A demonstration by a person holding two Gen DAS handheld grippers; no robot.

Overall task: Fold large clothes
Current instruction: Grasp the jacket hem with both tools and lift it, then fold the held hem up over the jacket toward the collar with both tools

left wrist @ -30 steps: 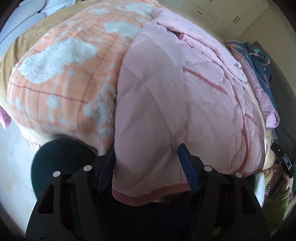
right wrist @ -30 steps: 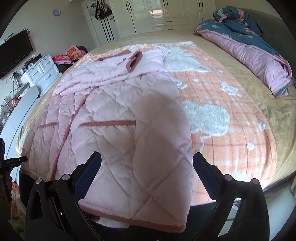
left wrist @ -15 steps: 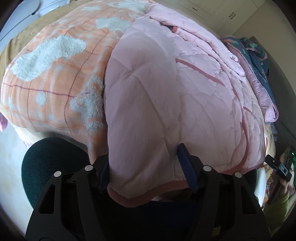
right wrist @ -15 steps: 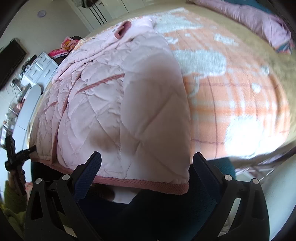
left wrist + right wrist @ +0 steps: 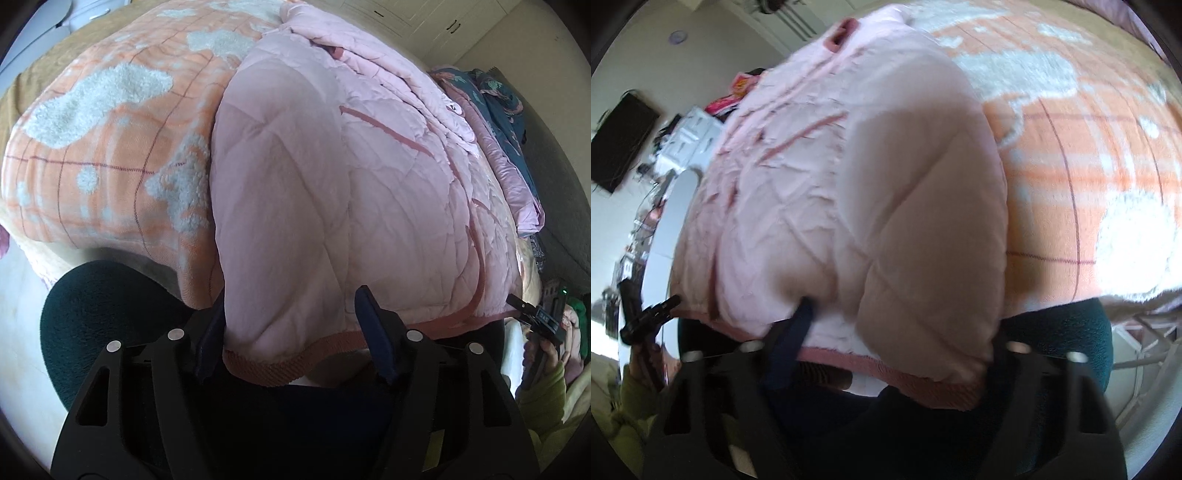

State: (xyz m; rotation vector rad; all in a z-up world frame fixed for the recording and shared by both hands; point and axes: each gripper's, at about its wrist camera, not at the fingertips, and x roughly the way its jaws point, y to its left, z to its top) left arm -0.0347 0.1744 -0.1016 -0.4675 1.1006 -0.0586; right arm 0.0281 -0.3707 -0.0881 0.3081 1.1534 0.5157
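Pink quilted jacket on orange plaid blanket over bed, left tool and right tool each straddling its hem, grip unclear, white wardrobes behind.

no legible text in either view, small pale markings on the other tool's black body at frame edge too tiny to read

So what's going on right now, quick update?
Left gripper, right gripper: open, straddling hem. Pink quilted jacket flat on orange blanket. Nothing blocking.
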